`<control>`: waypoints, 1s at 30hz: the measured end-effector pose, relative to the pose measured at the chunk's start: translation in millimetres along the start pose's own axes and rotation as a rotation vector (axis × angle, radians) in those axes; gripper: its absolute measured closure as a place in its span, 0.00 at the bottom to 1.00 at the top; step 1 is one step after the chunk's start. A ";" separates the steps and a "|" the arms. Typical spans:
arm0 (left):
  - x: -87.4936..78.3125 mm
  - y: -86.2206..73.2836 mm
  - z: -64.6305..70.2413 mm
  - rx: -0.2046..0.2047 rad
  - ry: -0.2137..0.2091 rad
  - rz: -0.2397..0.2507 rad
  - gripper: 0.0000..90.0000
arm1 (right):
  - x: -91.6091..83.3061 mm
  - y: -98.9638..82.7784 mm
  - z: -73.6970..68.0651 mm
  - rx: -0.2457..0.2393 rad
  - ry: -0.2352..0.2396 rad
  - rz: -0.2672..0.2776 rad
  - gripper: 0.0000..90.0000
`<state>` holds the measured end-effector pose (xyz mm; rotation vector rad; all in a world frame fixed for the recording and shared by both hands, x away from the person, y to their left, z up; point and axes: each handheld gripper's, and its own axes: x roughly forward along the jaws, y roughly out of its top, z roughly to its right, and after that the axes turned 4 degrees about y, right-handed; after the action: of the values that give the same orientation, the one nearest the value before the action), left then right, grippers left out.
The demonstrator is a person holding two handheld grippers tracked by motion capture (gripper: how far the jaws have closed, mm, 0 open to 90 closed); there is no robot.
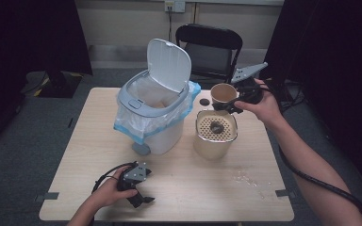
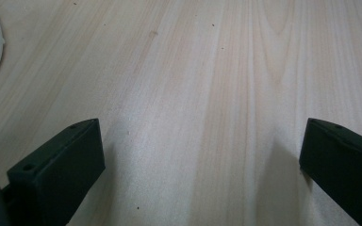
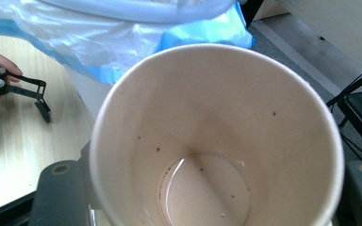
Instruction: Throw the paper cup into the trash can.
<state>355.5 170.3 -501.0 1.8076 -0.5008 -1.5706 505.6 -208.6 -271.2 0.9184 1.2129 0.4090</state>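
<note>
Right gripper view: right gripper (image 1: 231,104) w/ jaws clamped on paper cup (image 3: 217,141), held above strainer pot (image 1: 215,133) near desk's far right edge. Cup nearly drained, dregs left; binning probably next. Left gripper (image 1: 139,195) idle, jaws spread, near front edge.

Dim, soft overhead light; dark surroundings; slight close-range blur.

Pale light-wood table top (image 2: 207,70): matt, smooth, fine straight grain. Beige paper cup (image 3: 217,117): matt inside wall, speckled, thin wet glossy film at bottom. White plastic bin with flip lid (image 1: 162,66): smooth, slight sheen. Blue-white thin plastic liner bag (image 3: 99,37): crinkled, translucent, glossy. Cream perforated round strainer container (image 1: 215,136): smooth, matt. Black jaws: matt hard plastic.
</note>
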 end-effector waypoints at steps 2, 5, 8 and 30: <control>-0.2 0.2 -0.2 0.004 0.001 -0.006 0.00 | -1.1 4.7 -1.6 -0.008 0.008 -0.003 0.30; -0.2 0.2 -0.1 0.003 0.001 -0.005 0.00 | -2.3 11.8 -4.7 -0.017 0.011 -0.014 0.30; -0.2 0.2 0.0 0.002 0.001 -0.005 0.00 | -4.1 19.2 -7.7 -0.025 0.020 -0.014 0.30; 0.3 -0.2 0.0 0.003 0.001 0.004 0.00 | -7.3 56.6 -21.0 -0.045 0.087 0.001 0.30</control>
<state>355.5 170.2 -501.3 1.8084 -0.5056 -1.5674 494.7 -172.4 -223.6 0.8700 1.2775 0.4795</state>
